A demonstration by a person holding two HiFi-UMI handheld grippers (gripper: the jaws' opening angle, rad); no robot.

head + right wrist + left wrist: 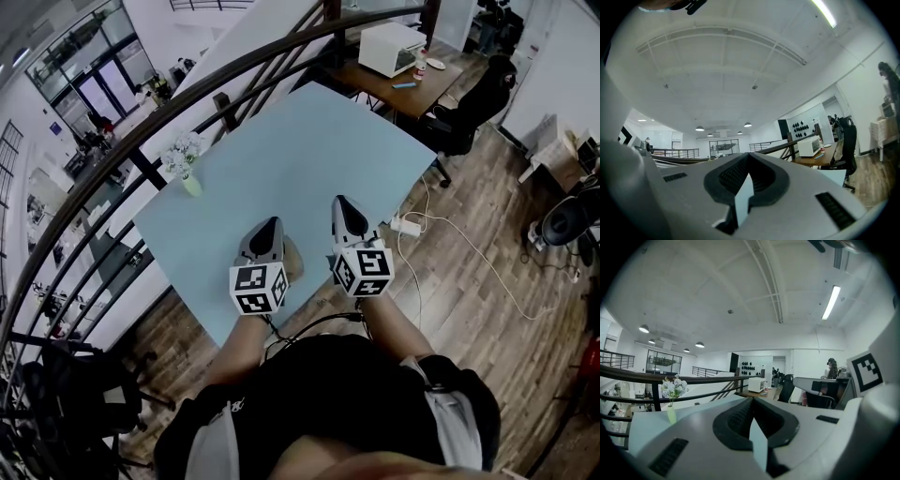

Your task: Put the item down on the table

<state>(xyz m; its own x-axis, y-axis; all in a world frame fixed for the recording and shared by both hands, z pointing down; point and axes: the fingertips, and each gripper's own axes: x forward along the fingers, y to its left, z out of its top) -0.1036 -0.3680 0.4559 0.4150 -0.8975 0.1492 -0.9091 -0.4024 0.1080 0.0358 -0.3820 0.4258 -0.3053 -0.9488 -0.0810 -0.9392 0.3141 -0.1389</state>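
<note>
A small green vase of white flowers (190, 180) stands upright near the left edge of the light blue table (309, 141). It also shows at the left in the left gripper view, as the vase (671, 414). My left gripper (273, 223) hovers over the table's near edge, well to the right of the vase, jaws together with nothing between them (751, 400). My right gripper (343, 201) is beside it over the same edge, also shut and holding nothing (749, 155). Both point roughly level across the table.
A dark curved railing (187, 103) runs behind the table's left side. Beyond the far end stands a wooden desk with a white microwave-like box (392, 49) and a black office chair (473, 103). A white power strip and cable (405, 225) lie on the wooden floor at the right.
</note>
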